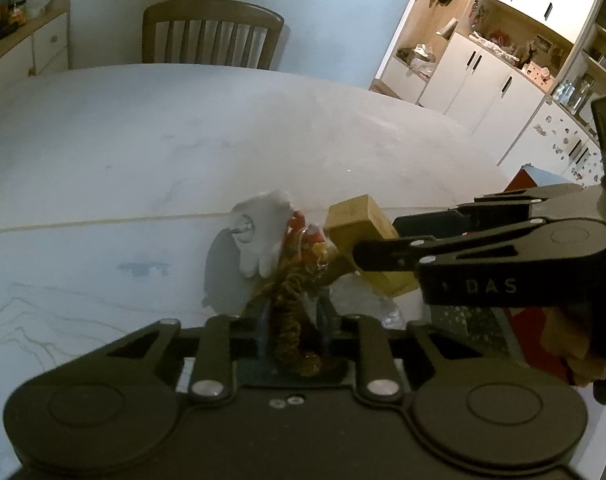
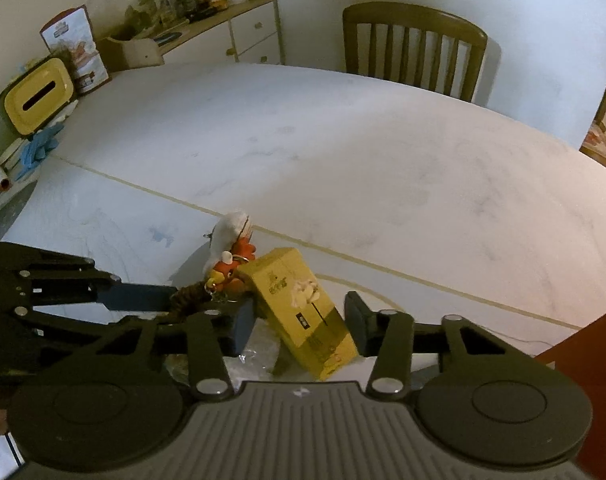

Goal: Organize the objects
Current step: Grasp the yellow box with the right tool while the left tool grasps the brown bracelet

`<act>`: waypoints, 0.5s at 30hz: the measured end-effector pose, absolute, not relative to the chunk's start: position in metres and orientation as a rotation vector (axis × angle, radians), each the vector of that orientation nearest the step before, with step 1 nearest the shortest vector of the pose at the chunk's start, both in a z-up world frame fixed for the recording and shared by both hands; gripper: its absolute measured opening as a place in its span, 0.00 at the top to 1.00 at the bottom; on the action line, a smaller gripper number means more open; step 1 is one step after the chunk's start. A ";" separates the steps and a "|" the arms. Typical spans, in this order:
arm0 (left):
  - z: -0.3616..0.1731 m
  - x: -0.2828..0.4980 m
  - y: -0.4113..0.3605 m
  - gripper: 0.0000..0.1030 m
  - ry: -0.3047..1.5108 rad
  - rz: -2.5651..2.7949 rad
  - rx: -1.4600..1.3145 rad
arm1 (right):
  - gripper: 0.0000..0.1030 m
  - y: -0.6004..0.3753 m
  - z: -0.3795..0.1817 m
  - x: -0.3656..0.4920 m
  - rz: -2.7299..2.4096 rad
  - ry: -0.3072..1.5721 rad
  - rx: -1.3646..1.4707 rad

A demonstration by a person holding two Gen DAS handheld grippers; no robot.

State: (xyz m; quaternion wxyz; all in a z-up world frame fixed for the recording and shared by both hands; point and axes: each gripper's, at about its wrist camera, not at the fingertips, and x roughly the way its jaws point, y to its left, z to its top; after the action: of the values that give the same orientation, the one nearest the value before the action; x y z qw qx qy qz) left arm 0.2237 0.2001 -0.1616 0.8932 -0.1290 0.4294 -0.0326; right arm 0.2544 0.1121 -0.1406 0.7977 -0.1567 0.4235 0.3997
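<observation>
My left gripper is shut on the braided brown cord of a keychain toy, a red and white figure with a white glove-shaped part. It holds the toy just above the white table. The toy also shows in the right wrist view. My right gripper is open, its fingers on either side of a tilted yellow box. I cannot tell whether the pads touch the box. The box shows in the left wrist view next to the toy.
Clear plastic wrap lies under the box. A red box stands at the table's right edge. A yellow tissue holder, blue gloves and cartons sit at the far left. A wooden chair stands behind the table.
</observation>
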 end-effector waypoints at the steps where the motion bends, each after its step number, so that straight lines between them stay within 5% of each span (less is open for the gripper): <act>1: -0.162 0.224 0.200 0.84 0.892 -0.066 -0.271 | 0.61 0.111 -0.140 0.254 0.852 0.908 -0.334; 3: -0.161 0.225 0.201 0.91 0.892 -0.064 -0.278 | 0.64 0.112 -0.140 0.253 0.843 0.907 -0.332; 15: -0.148 0.218 0.203 0.94 0.890 -0.061 -0.302 | 0.70 0.097 -0.131 0.236 0.760 0.879 -0.292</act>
State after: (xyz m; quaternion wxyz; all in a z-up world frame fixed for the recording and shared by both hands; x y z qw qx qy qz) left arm 0.2177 0.2028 -0.1476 0.8911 -0.1454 0.4289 -0.0292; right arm 0.2365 0.0972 -0.1308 0.8259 -0.1372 0.4135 0.3578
